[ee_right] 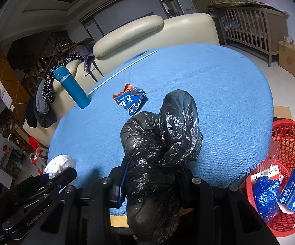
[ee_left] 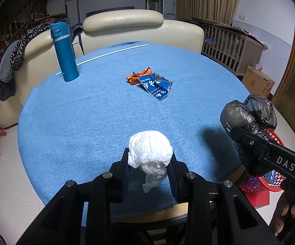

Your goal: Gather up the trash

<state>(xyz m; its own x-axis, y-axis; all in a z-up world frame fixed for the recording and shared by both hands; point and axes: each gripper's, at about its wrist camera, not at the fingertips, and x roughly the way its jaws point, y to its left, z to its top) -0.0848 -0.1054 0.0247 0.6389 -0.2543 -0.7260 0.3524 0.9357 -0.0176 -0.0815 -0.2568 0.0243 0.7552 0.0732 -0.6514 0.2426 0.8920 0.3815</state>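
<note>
My left gripper [ee_left: 150,164] is shut on a crumpled white paper ball [ee_left: 150,153], held just above the near edge of the blue-clothed round table [ee_left: 98,114]. The same paper ball [ee_right: 59,165] shows at the lower left of the right wrist view. My right gripper [ee_right: 153,175] is shut on a crumpled black plastic bag [ee_right: 163,143], which hides most of its fingers; the bag [ee_left: 247,114] also appears at the right in the left wrist view. A blue snack wrapper [ee_left: 156,86] and an orange wrapper [ee_left: 140,75] lie together at mid-table. The red mesh basket [ee_right: 290,143] stands on the floor right of the table.
A teal flask [ee_left: 64,53] stands upright at the table's far left, with a thin white rod [ee_left: 106,55] lying behind it. A cream sofa [ee_left: 127,26] sits beyond the table. The basket holds blue packaging [ee_right: 294,189]. A cardboard box [ee_right: 293,62] rests on the floor far right.
</note>
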